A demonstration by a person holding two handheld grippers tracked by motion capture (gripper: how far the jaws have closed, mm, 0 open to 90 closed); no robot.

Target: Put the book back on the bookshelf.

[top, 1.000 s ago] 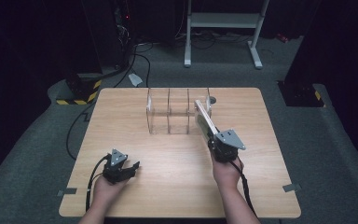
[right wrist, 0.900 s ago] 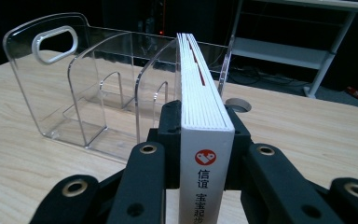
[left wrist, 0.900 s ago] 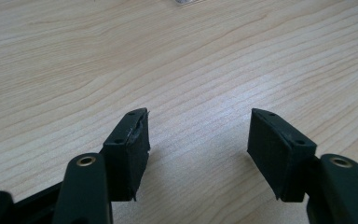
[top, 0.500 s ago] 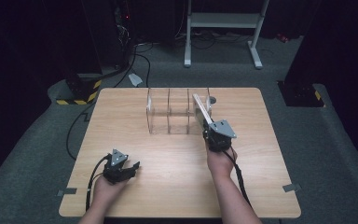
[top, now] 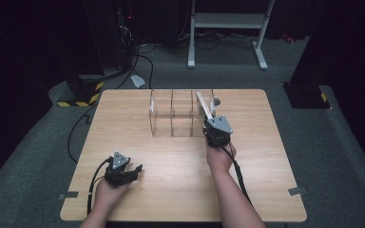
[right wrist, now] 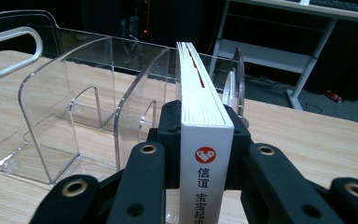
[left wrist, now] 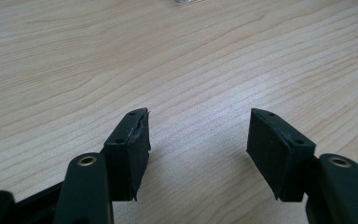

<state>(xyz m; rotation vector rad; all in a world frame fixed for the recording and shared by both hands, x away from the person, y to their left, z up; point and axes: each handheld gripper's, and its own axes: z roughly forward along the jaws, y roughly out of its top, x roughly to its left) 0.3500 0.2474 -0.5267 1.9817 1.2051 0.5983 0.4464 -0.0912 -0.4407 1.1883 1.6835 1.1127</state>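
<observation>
We look down on a wooden table (top: pixel 180 180) where a person holds a gripper in each hand. Our right gripper (top: pixel 215 129) clamps a white book (right wrist: pixel 204 140) by its lower spine, both pads pressing its covers. The book stands upright, its page edges pointing away from us, at the right end of a clear plastic divider rack (right wrist: pixel 74 116). In the high view the book (top: pixel 204 108) leans beside the rack's (top: pixel 173 114) rightmost partition; we cannot tell whether it touches. Our left gripper (left wrist: pixel 198 135) rests low near the table's front left, well apart from the rack, its jaws partly spread with bare wood between them.
</observation>
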